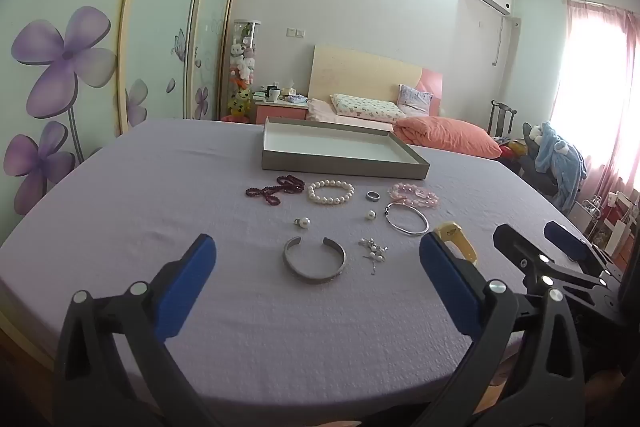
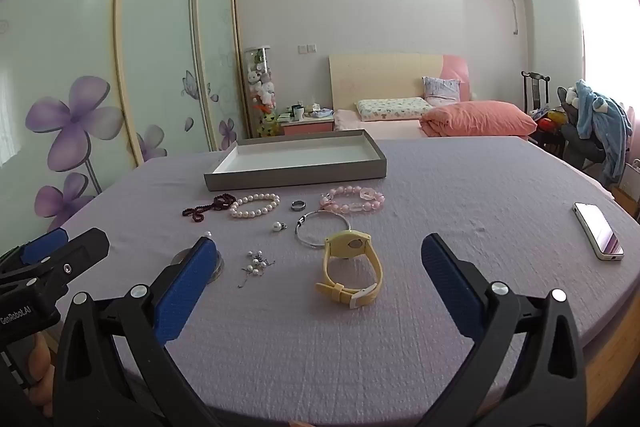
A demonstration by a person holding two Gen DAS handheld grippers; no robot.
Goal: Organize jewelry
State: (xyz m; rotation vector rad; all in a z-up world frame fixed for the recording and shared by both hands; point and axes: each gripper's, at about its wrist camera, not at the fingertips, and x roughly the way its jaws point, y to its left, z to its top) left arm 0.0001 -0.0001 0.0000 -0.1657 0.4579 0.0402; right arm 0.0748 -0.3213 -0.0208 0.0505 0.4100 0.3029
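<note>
Lilac-clothed worktop (image 1: 160,187), jewelry still loose, nothing sorted.
Shallow grey cardboard tray (image 1: 344,163) empty; left tool (image 1: 318,259) and right tool (image 2: 320,263) gape, holding nothing.

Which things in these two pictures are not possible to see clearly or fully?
- Yellow watch: in the left wrist view mostly hidden behind a blue finger pad.
- Silver cuff bracelet: in the right wrist view almost all covered by a finger pad.
- Tangled small pearl pieces: too small to tell what they are.
- Phone: visible only in the right wrist view; screen content unreadable.
- Tray: the near wall hides part of its floor.
</note>
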